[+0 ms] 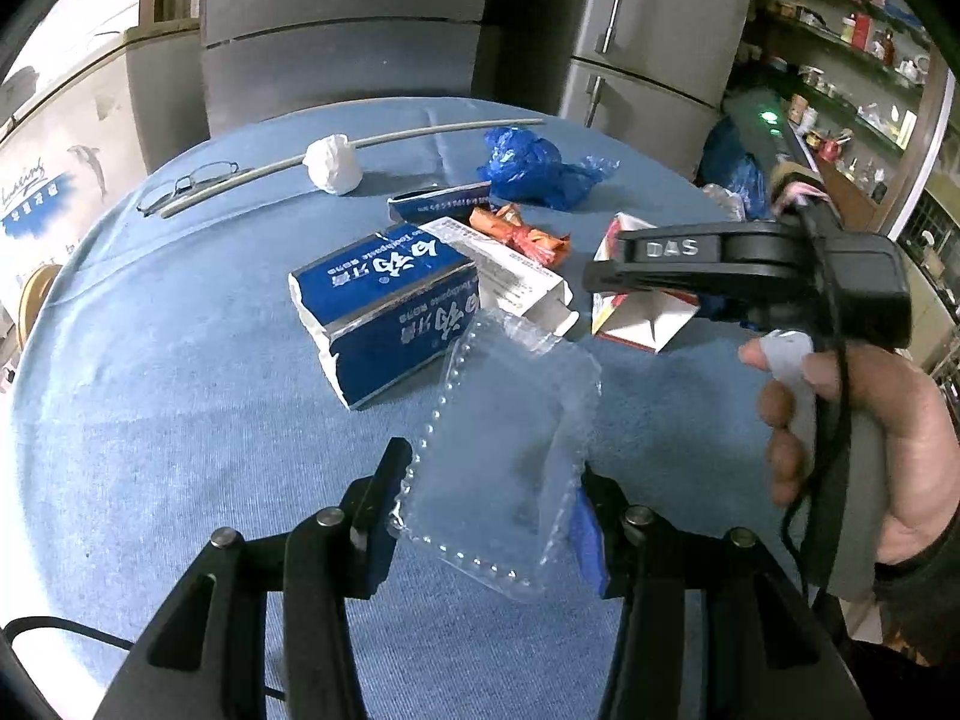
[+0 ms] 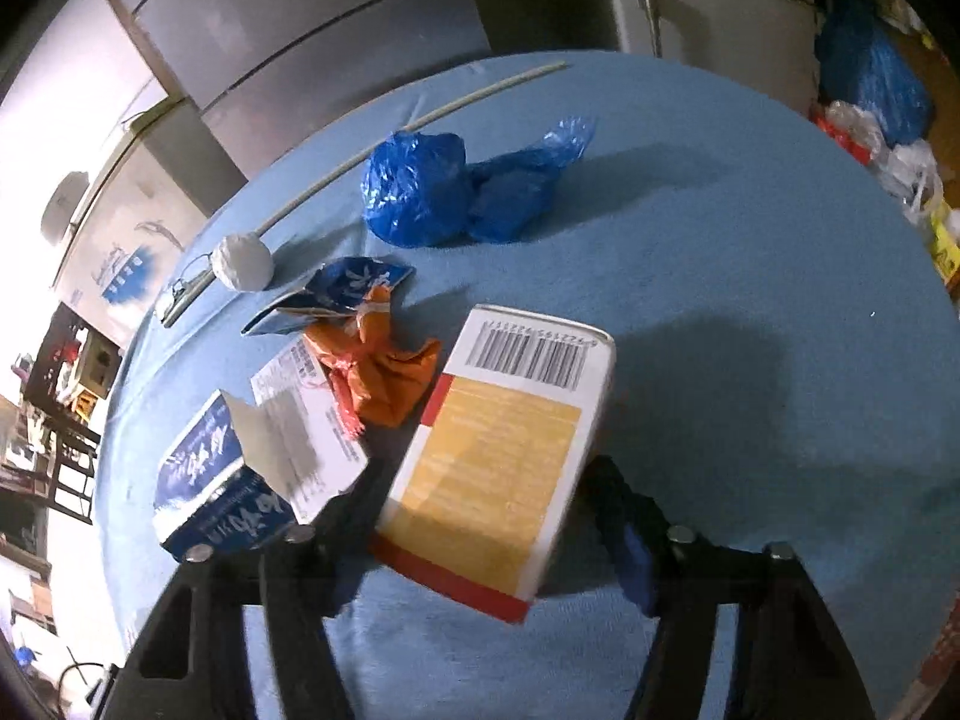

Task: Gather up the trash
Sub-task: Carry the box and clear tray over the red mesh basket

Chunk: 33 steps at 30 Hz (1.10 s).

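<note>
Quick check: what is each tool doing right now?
Left tool: shut on the clear plastic blister pack.
Right tool: around the white-and-yellow cardboard box; grip cannot be told.

Eyeglasses (image 1: 191,181) lie beside a long rod (image 1: 360,147) (both on blue cloth (image 1: 180,390)).

The table (image 1: 180,390) wears a matt blue cloth with a fine nap. A clear plastic blister pack (image 1: 510,450) is thin, glossy and beaded along its rim. The blue toothpaste box (image 1: 390,306) and the white-and-yellow carton (image 2: 510,456) are smooth printed cardboard. Toward the far edge, the blue bag (image 2: 444,186) is crinkled shiny plastic film, the orange wrapper (image 2: 384,372) creased foil-like film, and the white wad (image 1: 333,162) crumpled paper.
</note>
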{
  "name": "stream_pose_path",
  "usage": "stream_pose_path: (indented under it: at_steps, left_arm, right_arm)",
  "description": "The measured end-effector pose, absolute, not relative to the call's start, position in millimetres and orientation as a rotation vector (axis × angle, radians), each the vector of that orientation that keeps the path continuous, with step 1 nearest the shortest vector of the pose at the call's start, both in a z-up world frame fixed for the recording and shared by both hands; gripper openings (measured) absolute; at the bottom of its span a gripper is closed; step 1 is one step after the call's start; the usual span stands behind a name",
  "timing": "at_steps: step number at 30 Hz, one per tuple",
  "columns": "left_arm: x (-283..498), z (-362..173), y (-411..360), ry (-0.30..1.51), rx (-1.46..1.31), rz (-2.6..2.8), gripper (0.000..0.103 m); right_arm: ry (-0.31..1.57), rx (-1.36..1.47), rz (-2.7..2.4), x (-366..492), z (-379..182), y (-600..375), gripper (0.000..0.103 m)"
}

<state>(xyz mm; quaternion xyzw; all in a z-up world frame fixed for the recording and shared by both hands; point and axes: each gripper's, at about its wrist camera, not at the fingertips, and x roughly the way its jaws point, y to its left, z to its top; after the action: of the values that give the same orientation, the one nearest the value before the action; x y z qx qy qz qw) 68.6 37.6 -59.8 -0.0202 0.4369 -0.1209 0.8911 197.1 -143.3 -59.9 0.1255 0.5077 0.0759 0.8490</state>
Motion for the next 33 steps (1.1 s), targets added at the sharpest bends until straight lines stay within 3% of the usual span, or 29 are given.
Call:
stream_pose_path:
  at_steps: [3,33]
  left_arm:
    - [70,-61,35,0.915,-0.039,-0.242,0.050]
    - [53,-26,-52,0.901,0.053,-0.284,0.050]
  right_arm:
    - [1.053,0.290,0.166,191,-57,-159,0.048]
    - [0.861,0.508,0.118,87,-23,-291,0.048]
